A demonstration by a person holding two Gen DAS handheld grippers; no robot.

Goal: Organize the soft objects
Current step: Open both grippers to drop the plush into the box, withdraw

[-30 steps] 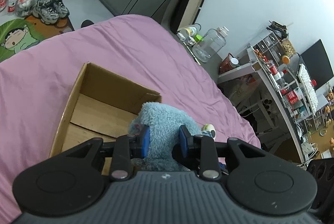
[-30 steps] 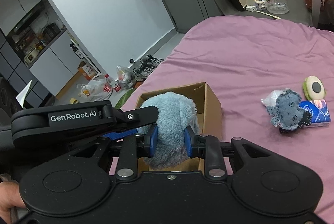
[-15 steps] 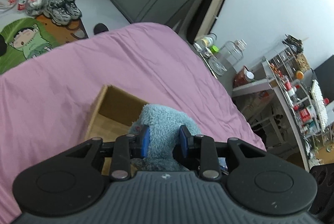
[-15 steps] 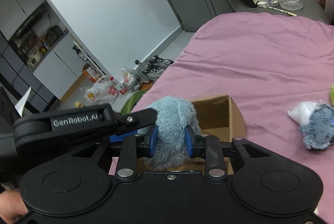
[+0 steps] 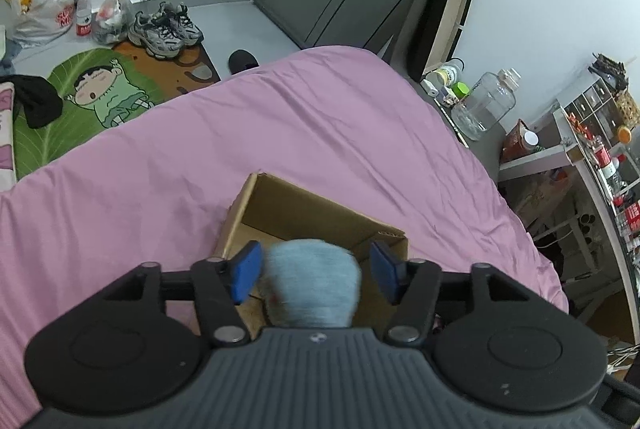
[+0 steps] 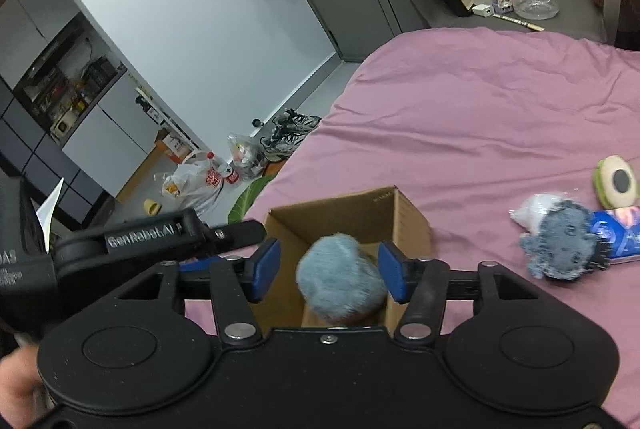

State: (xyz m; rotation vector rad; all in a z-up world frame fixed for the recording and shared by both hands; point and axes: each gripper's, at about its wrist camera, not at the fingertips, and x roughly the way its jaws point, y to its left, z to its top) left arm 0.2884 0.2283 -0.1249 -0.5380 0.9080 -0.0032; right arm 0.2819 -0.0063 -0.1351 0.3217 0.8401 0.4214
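A fluffy light-blue plush (image 5: 314,279) is blurred, free between the open jaws of my left gripper (image 5: 316,271), over the open cardboard box (image 5: 320,213) on the pink bed. In the right wrist view the same plush (image 6: 340,279) sits in the mouth of the box (image 6: 404,217), between the open jaws of my right gripper (image 6: 328,271). Neither gripper touches it. The left gripper's body (image 6: 156,235) shows at the left of that view.
On the pink bedspread (image 6: 480,117) to the right lie a grey-blue plush (image 6: 560,245), a blue packet (image 6: 620,233) and a round green-and-cream toy (image 6: 616,181). Shoes (image 5: 168,29), bags and a green mat (image 5: 92,97) lie on the floor. Shelves and a water jug (image 5: 484,105) stand by the bed.
Both grippers were shut on the blue plush above the box. Both have opened, and the plush is dropping into the box, blurred.
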